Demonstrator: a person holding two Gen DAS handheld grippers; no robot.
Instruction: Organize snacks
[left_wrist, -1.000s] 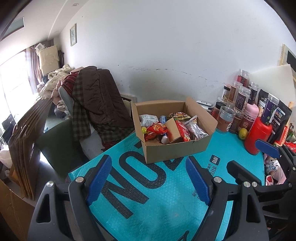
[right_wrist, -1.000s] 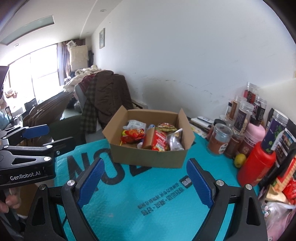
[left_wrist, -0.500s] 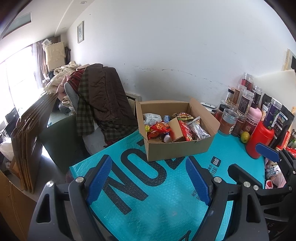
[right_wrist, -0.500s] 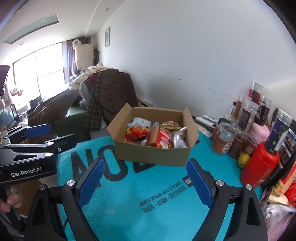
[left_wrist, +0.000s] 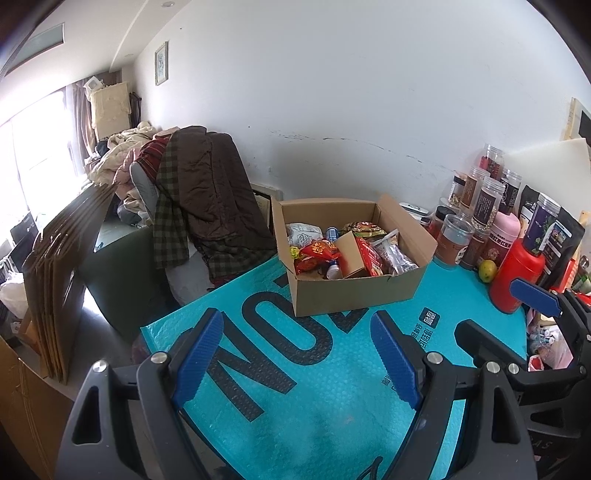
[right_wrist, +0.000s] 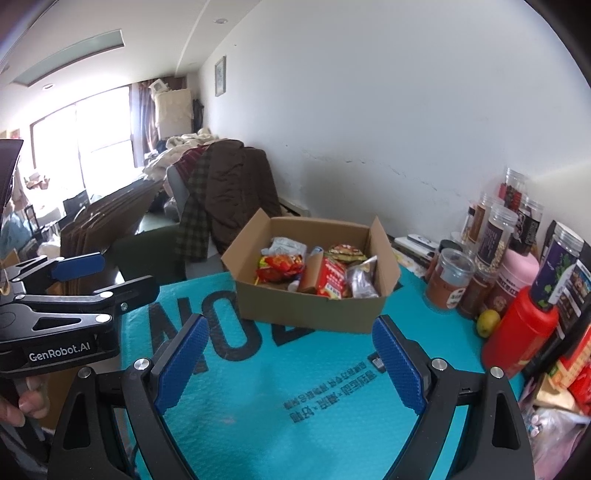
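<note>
The cardboard box (left_wrist: 354, 258) sits on the counter (left_wrist: 325, 387), and it is full of snacks (left_wrist: 347, 251). We see a red bag, a red packet standing on its edge, a clear bag and a small can, all mixed up together inside. The box top is open, with its flaps standing up.

From our left fingers (left_wrist: 295, 354) the box is straight ahead and a little to the right, well apart from the tips. From our right fingers (right_wrist: 288, 358) the box is straight ahead too, just a bit to the left. The long side of the box runs across in front of us, from left to right. The 2 sets of fingers look about the same way off from it, so we cannot tell which hand is closer.

Both sets of fingers are spread wide, and there is nothing between them. Only the blue counter cover shows in the gaps.

Past the right end of the box stand jars (right_wrist: 448, 280), a red bottle (right_wrist: 517, 332) and a small yellow fruit (right_wrist: 487, 323). More packets (right_wrist: 569, 373) are piled far to the right of our right fingers.

The snacks lying in the box could mean they have been put away, or that they are waiting to be sorted. We cannot tell which.
</note>
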